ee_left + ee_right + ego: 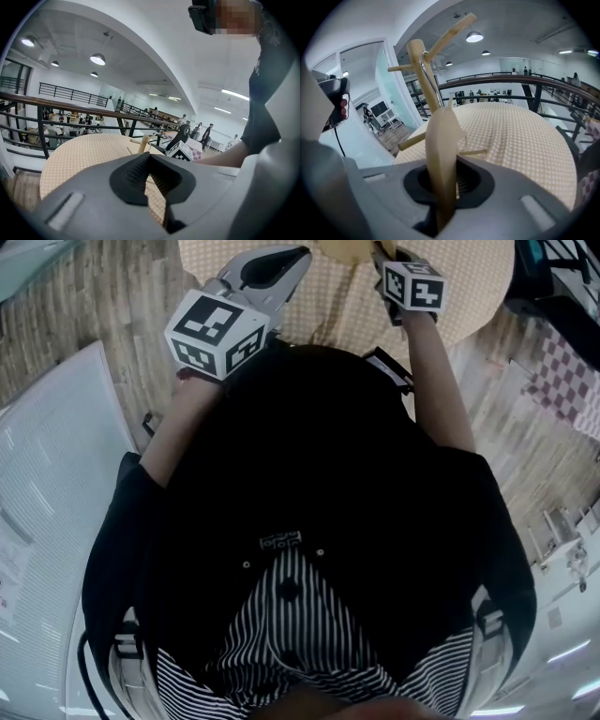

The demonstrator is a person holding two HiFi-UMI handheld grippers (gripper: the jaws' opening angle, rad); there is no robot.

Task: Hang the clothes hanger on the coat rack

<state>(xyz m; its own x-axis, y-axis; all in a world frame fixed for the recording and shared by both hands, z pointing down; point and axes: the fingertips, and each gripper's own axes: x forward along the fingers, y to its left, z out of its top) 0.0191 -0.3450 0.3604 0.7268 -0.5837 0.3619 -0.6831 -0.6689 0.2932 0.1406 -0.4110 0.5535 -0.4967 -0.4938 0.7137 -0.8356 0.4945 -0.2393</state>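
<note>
A pale wooden clothes hanger (443, 140) stands on edge between the jaws of my right gripper (445, 180), which is shut on it. Its metal hook (423, 58) reaches up to the top of the wooden coat rack (417, 51), beside an upward-slanting peg. The rack stands on a round table with a dotted tan cloth (520, 131). In the head view my right gripper (380, 259) is over that table (469, 296). My left gripper (149, 161) is shut and holds nothing; it points at the table (79, 154) and the rack (142, 143) from the left (281, 263).
A dark railing (70, 105) runs behind the table, with an open hall and distant people (206, 136) beyond. A chequered cloth (562, 381) lies to the right. A white panel (47, 521) fills the left of the head view. My own dark shirt hides the floor below.
</note>
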